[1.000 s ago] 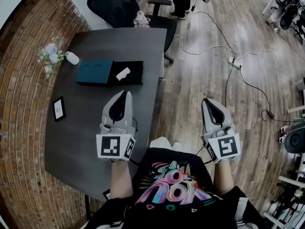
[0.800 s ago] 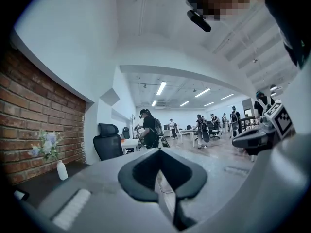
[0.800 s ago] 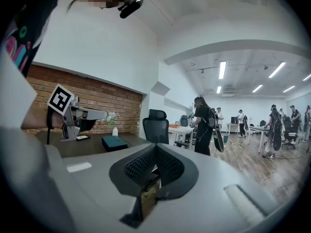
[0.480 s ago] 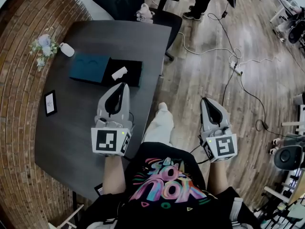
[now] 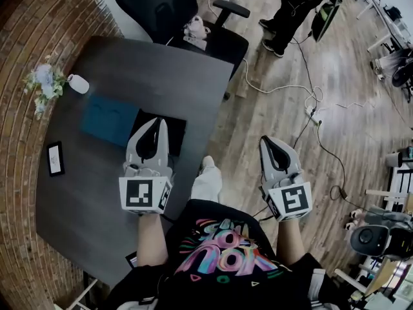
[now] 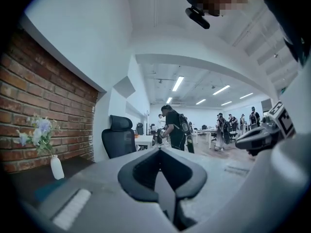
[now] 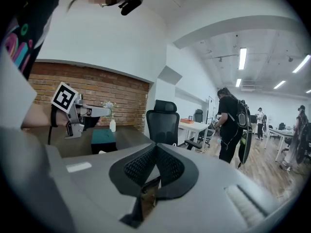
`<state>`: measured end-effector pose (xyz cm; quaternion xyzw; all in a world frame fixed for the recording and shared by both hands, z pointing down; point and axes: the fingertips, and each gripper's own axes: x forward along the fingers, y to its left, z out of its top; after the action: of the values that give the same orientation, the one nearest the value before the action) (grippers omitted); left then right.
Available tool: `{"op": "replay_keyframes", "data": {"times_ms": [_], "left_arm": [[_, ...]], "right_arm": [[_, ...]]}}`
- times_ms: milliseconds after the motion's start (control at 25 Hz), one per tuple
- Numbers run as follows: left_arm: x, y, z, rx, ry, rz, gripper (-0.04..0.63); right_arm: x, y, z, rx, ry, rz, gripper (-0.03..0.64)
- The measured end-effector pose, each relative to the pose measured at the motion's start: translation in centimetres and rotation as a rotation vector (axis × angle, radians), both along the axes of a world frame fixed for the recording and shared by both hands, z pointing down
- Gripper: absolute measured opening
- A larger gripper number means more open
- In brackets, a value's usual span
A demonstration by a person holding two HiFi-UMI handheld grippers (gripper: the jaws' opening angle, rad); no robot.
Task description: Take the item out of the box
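Observation:
The open box lies on the dark table (image 5: pixel 84 192). Its teal lid (image 5: pixel 106 118) sits to the left of its black tray (image 5: pixel 175 133). My left gripper (image 5: pixel 158 119) hovers over the tray with its jaws shut and empty, and it hides the item inside. In the left gripper view the left gripper (image 6: pixel 158 150) points over the table toward the room. My right gripper (image 5: pixel 265 140) is shut and empty, held over the wooden floor to the right of the table. The right gripper view shows the right gripper (image 7: pixel 155 145) in front and the teal lid (image 7: pixel 103 141) at left.
A black office chair (image 5: pixel 164 8) stands at the table's far edge. A white vase (image 5: pixel 77 84) with flowers (image 5: pixel 42 82) and a small framed card (image 5: pixel 55 159) sit on the left of the table. Cables (image 5: pixel 303 95) run over the floor, and a person (image 5: pixel 293 11) stands beyond.
I have stepped closer to the table. The box has come nearer, and my left gripper now overlaps the black tray and hides the white item. Both grippers stay shut.

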<state>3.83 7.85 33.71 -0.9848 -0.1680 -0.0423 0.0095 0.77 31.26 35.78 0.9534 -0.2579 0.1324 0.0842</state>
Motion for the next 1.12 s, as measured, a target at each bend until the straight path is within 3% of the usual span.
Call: {"op": "replay_keyframes", "data": {"times_ms": [240,480,720,1120], "left_arm": [[5.4,-1.4,0.8,-0.045,-0.019,-0.068,0.0],[7.2,-5.2,1.7,-0.059,-0.037,-0.185,0.0],[5.0,-11.6,2.4,-0.069,-0.058,-0.374,0.0],[-1.7,-20.2,2.3,-0.076,-0.032,-0.705,0.0]], "right_arm": [[7.2,-1.4,-0.3,0.0,0.025,-0.08,0.002],[11.3,-4.8,0.5,-0.027,-0.014,-0.186,0.002],[14.2,-11.0,1.1,-0.019,-0.021,-0.35,0.002],[15.3,-22.3,1.2,-0.03,-0.006,-0.659,0.002]]}}
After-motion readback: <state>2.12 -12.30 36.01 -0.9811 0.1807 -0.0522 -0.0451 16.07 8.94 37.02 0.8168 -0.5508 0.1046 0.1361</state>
